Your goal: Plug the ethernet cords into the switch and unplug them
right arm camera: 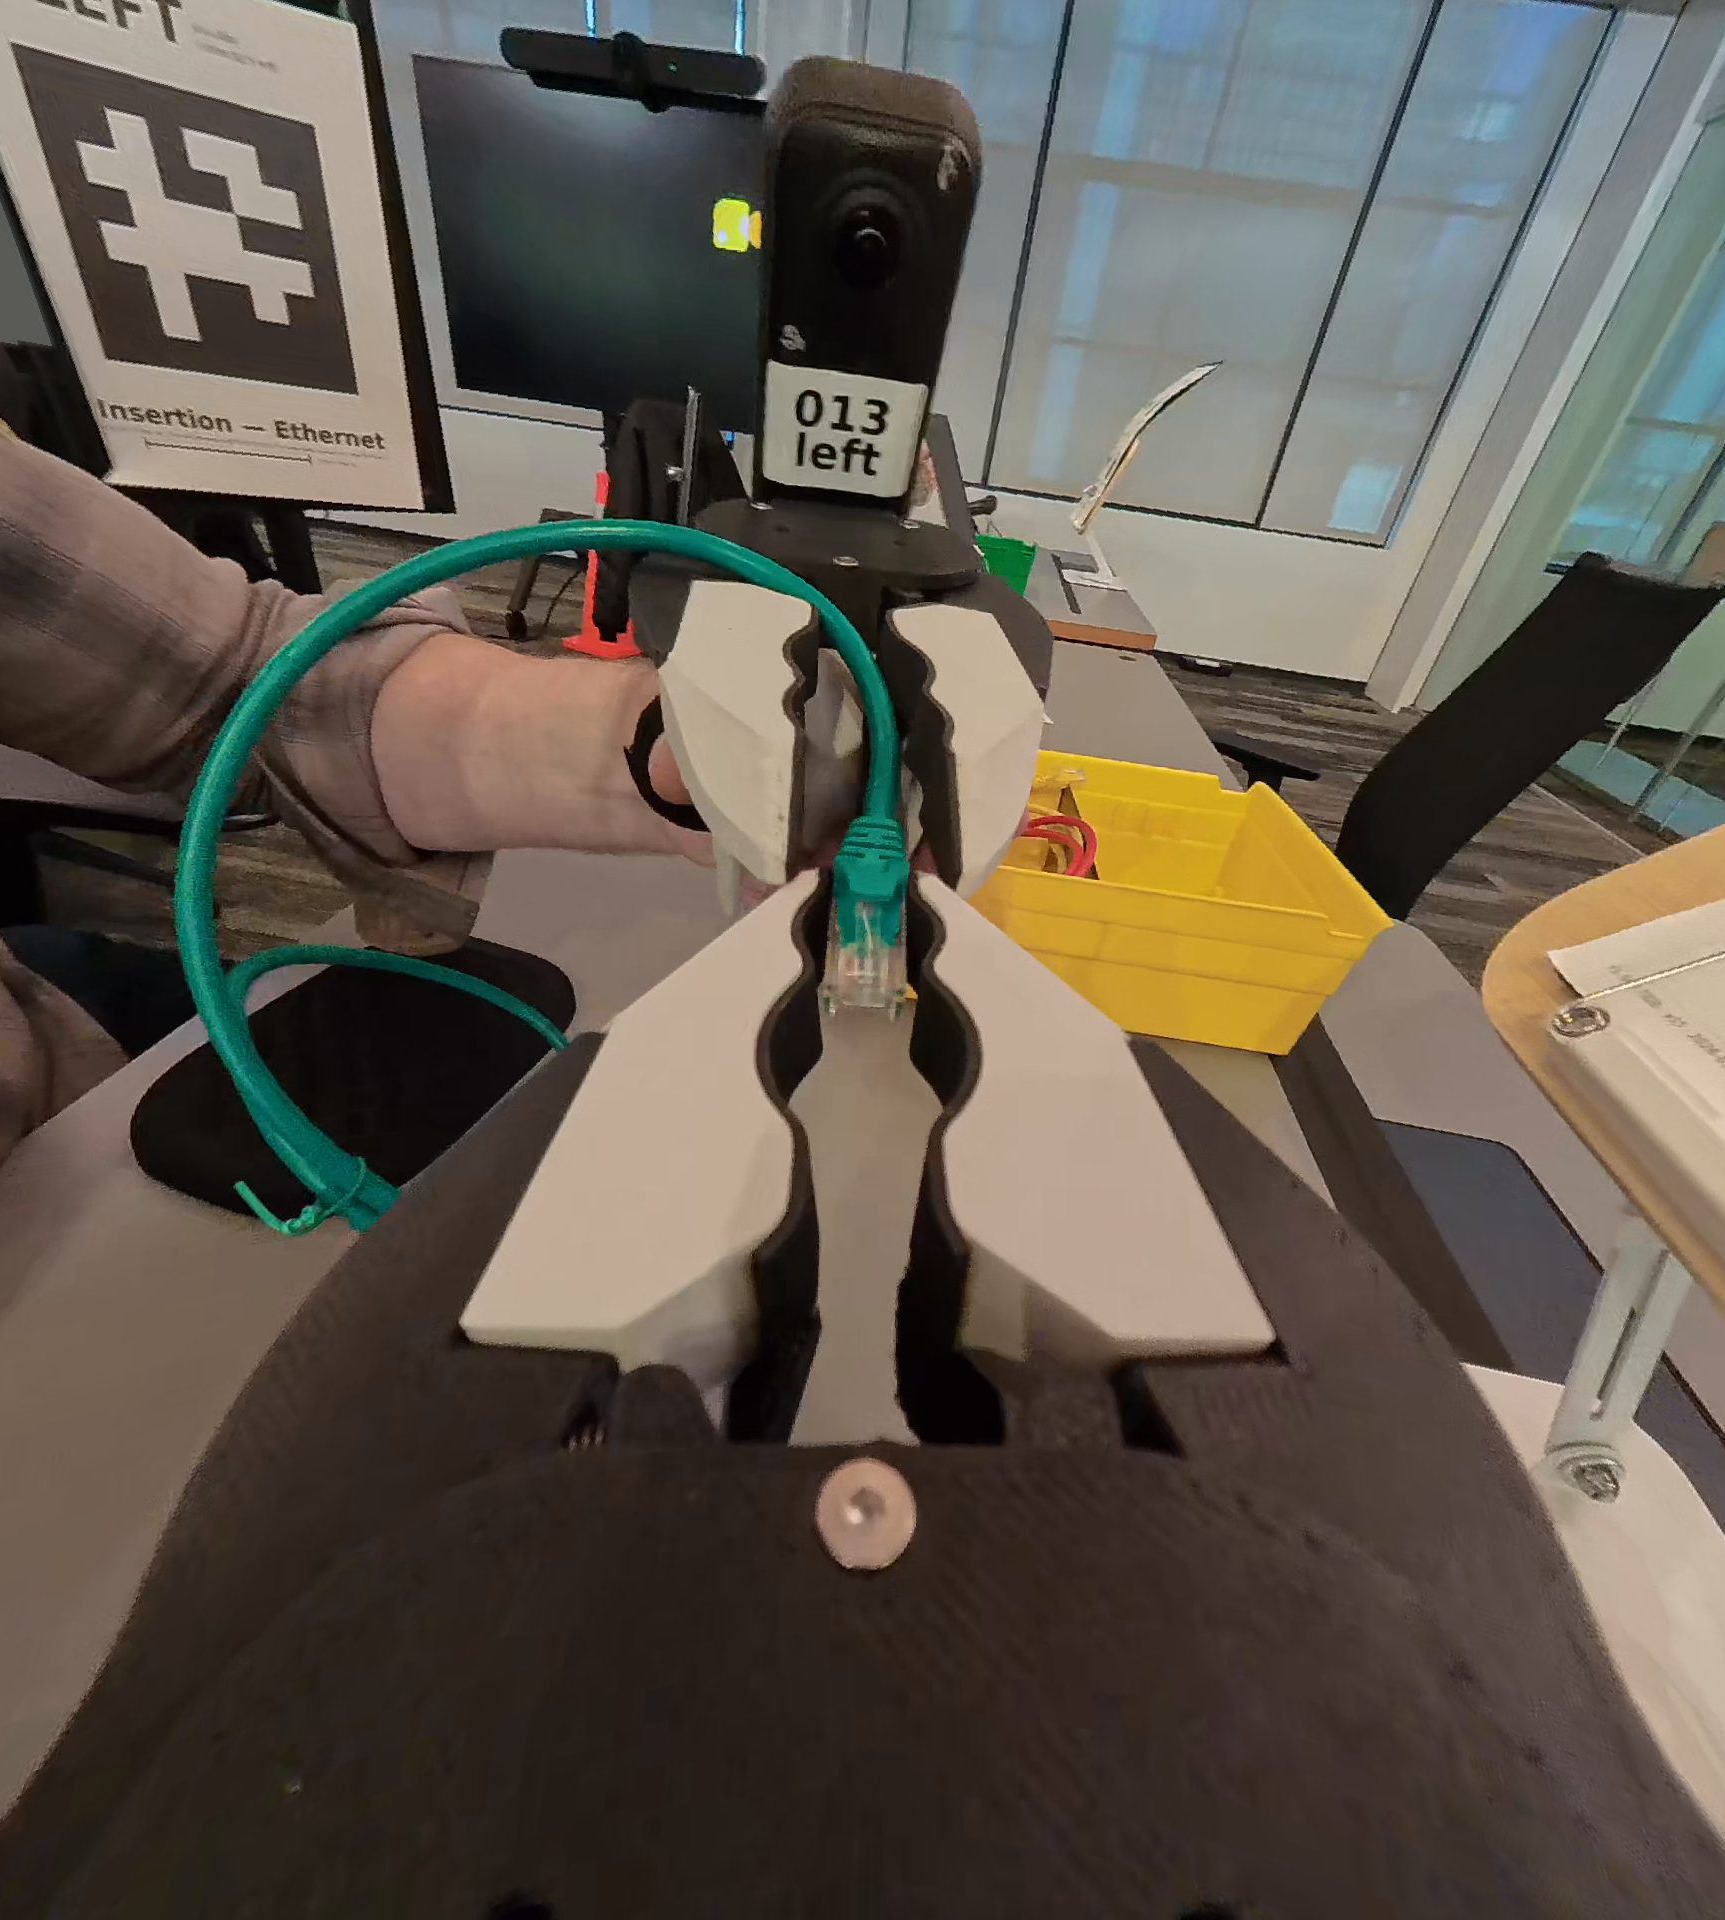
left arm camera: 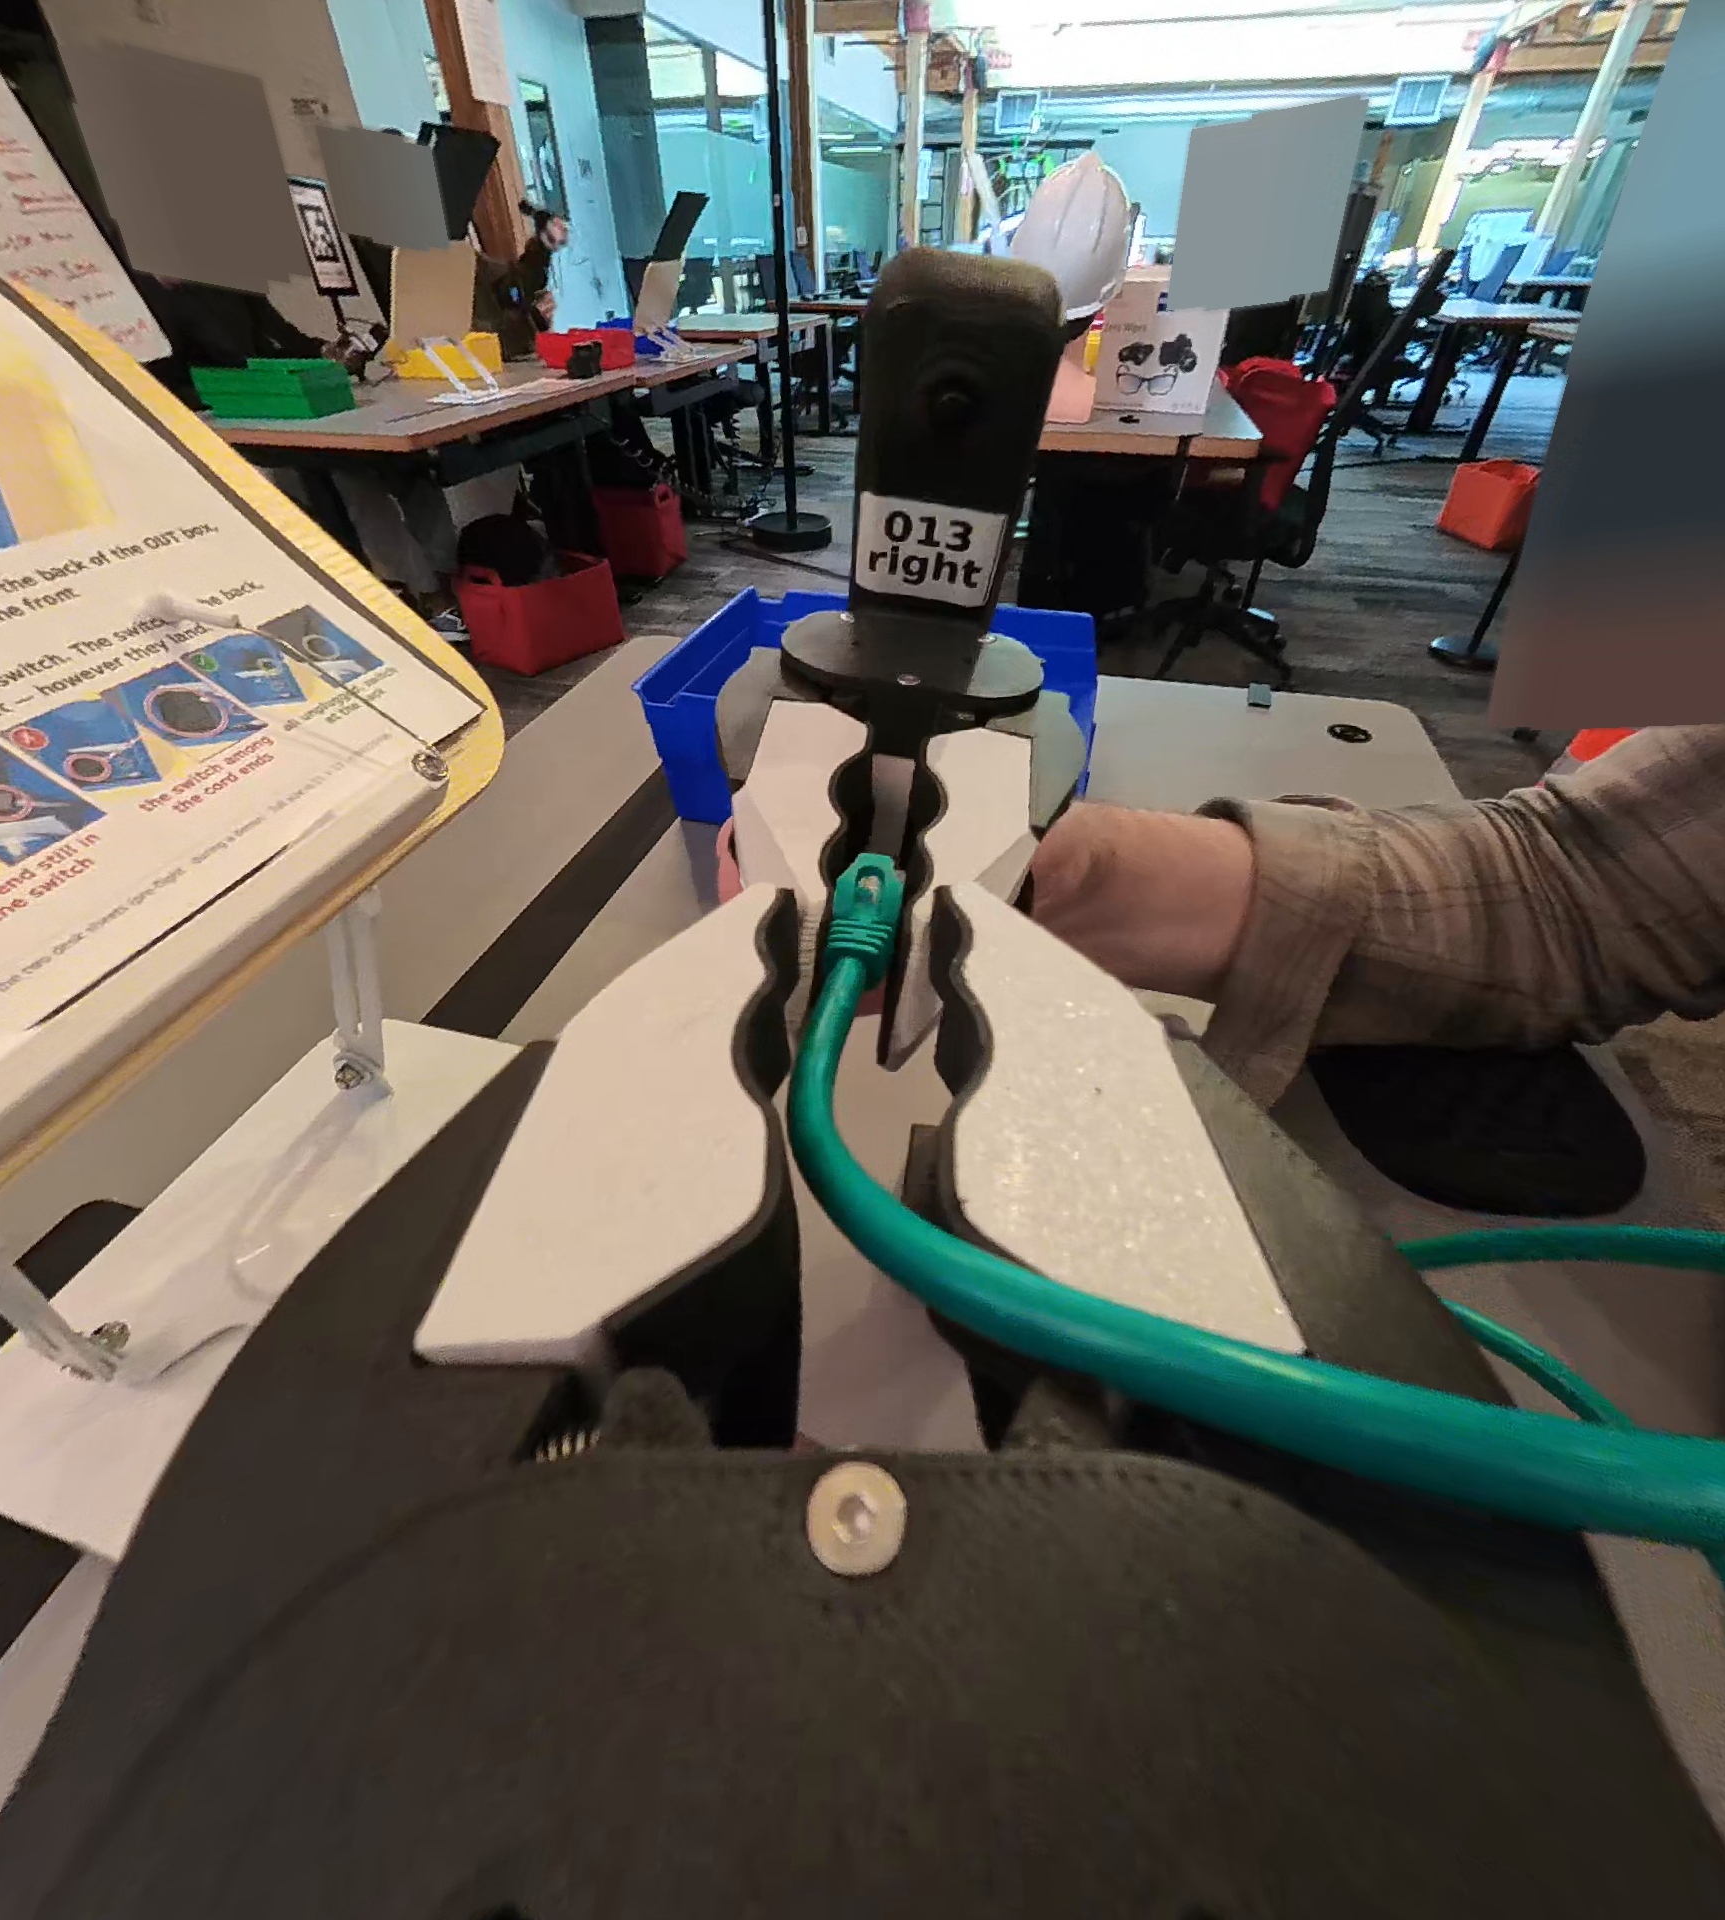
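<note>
A green ethernet cord (left arm camera: 1097, 1320) ends in a clear plug (right arm camera: 865, 966) with a green boot (left arm camera: 863, 914). My right gripper (right arm camera: 866, 883) is shut on the plug near its fingertips. It faces my left gripper tip to tip and also shows in the left wrist view (left arm camera: 879, 842). My left gripper (left arm camera: 863, 904) is open. The cord runs loosely between its fingers (left arm camera: 650, 1143) and bends off to the right. In the right wrist view the left gripper (right arm camera: 863, 862) sits just beyond the plug, and the cord arcs left to a tied bundle (right arm camera: 338, 1195). No switch is in view.
A blue bin (left arm camera: 692, 707) stands behind the right gripper. A yellow bin (right arm camera: 1180, 935) holding red cords (right arm camera: 1066, 842) stands behind the left one. An instruction sheet on a stand (left arm camera: 162, 727) is beside them. A black mat (right arm camera: 349, 1070) lies on the grey table. A hand (right arm camera: 525, 748) holds each gripper. My left and right fingertips are right by each other.
</note>
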A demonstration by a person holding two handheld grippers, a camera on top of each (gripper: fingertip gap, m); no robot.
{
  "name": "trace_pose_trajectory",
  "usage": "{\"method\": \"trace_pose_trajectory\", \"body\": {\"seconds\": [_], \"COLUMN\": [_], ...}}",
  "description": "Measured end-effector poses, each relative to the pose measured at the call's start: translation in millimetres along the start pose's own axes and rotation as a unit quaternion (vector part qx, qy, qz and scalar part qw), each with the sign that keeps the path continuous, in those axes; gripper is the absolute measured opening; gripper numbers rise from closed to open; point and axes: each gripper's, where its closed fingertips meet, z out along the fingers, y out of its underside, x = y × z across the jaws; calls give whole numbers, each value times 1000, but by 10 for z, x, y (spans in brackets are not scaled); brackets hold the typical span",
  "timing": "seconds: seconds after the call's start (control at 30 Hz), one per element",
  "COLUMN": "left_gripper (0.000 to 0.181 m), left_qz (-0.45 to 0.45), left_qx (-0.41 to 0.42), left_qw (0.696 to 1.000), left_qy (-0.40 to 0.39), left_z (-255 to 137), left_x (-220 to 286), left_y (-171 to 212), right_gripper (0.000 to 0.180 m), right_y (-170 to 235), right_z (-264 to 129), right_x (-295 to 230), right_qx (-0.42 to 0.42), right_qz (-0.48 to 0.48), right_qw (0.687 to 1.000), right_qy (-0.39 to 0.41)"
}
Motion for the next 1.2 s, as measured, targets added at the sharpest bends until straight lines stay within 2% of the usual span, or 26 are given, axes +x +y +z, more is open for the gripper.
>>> {"method": "trace_pose_trajectory", "body": {"seconds": [0.07, 0.3, 0.43, 0.57, 0.7, 0.87, 0.93, 1.03, 1.2], "left_gripper": [17, 15, 14, 13, 14, 16, 20, 38, 27], "left_qz": [4, 26, 42, 52, 65, 67, 68, 68, 77], "left_qx": [-6, -7, -3, 5, -4, -5, -18, -42, -66], "left_qw": [1000, 998, 995, 995, 995, 995, 995, 995, 994], "left_qy": [-15, -53, -87, -85, -80, -73, -67, -60, -43], "left_z": [-10, -22, -48, -65, -66, -63, -57, -53, -12], "left_x": [-42, -115, -183, -166, -138, -116, -114, -114, -56], "left_y": [0, -16, -59, -102, -102, -128, -105, -68, -54], "right_gripper": [9, 10, 22, 23, 13, 10, 10, 10, 10], "right_y": [17, 22, 24, -28, -96, -127, -130, -130, -83], "right_z": [17, 31, -17, -68, -139, -159, -166, -194, -208], "right_x": [21, 96, 138, 141, 148, 102, 99, 97, 71], "right_qx": [-6, -10, -10, 5, 36, 49, 48, 37, -7], "right_qz": [3, 29, 49, 53, 62, 60, 56, 46, 20], "right_qw": [1000, 999, 998, 998, 997, 997, 997, 998, 1000], "right_qy": [7, 26, 26, 21, 11, -6, -5, -3, 1]}}
